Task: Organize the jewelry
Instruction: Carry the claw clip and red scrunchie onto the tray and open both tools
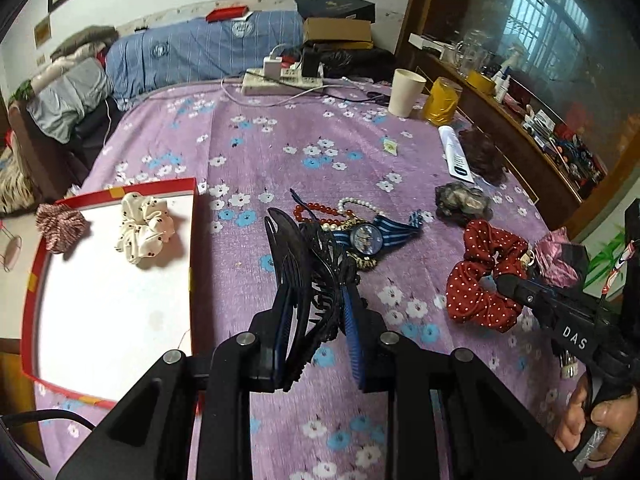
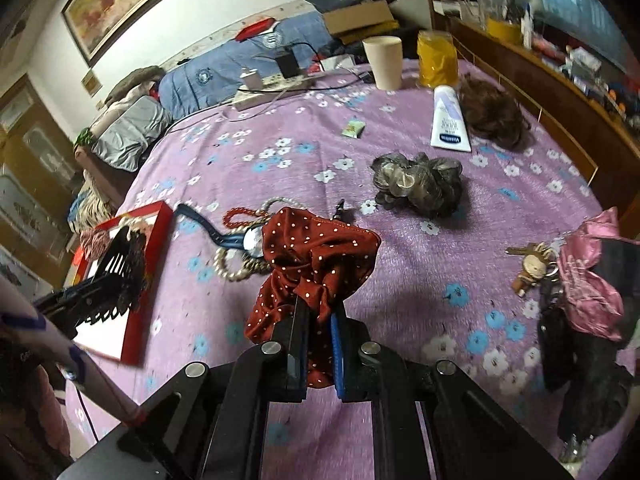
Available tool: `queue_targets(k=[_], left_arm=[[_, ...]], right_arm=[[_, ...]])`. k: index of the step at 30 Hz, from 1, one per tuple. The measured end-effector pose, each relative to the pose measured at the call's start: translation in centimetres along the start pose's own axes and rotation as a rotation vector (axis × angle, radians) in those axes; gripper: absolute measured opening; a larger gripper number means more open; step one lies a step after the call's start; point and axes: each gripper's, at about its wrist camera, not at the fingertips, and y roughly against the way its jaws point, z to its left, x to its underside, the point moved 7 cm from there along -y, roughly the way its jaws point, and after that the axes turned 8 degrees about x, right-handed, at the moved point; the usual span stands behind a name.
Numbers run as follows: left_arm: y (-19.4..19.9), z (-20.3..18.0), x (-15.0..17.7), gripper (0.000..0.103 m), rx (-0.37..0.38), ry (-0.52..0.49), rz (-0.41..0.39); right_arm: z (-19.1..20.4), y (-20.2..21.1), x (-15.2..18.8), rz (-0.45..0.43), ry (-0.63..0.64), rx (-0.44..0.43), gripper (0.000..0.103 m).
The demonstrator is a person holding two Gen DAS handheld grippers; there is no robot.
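Note:
My left gripper (image 1: pixel 316 300) is shut on a black hair claw clip (image 1: pixel 308 280) and holds it above the purple cloth, right of the red-rimmed white box (image 1: pixel 188 240). The box holds a cream scrunchie (image 1: pixel 145 229) and a pink scrunchie (image 1: pixel 60 226). My right gripper (image 2: pixel 318 316) is shut on a red dotted scrunchie (image 2: pixel 316 256), which also shows in the left wrist view (image 1: pixel 480 276). A blue-strapped watch (image 1: pixel 366 236), red beads (image 1: pixel 316 210) and pearl strands (image 1: pixel 356 203) lie in a pile at the middle. A grey scrunchie (image 2: pixel 420 184) lies beyond.
A beige cup (image 2: pixel 383 62), yellow jar (image 2: pixel 437 58), lotion tube (image 2: pixel 449 120) and brown hairpiece (image 2: pixel 496 118) stand at the far right. A power strip (image 1: pixel 280 80) lies at the back. Keys with a doll charm (image 2: pixel 532 266) and pink cloth (image 2: pixel 588 276) lie right.

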Motion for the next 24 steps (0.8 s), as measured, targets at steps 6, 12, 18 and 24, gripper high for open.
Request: queue_targets(k=[6,12,18,24], left_arm=[[2.5,-1.4,1.0,0.024,-0.009,-0.031,-0.036],[4.1,-2.1,1.9,0.024,-0.018,-0.042,-0.053],[5.3,-2.5,2.5,0.024,-0.026,-0.037,-0.068],[6.5,-2.9,3.0,0.024,-0.029,-0.036,-0.086]], right_arm=[[1.0,2.2,1.3,-0.034,0.085,0.079,0.009],[1.4,4.1,2.1,-0.079,0.151,0.158,0.009],[1.5,5.7,2.5,-0.118,0.185,0.21,0.009],[1.6,7.2,3.0,-0.152,0.217,0.251,0.009]])
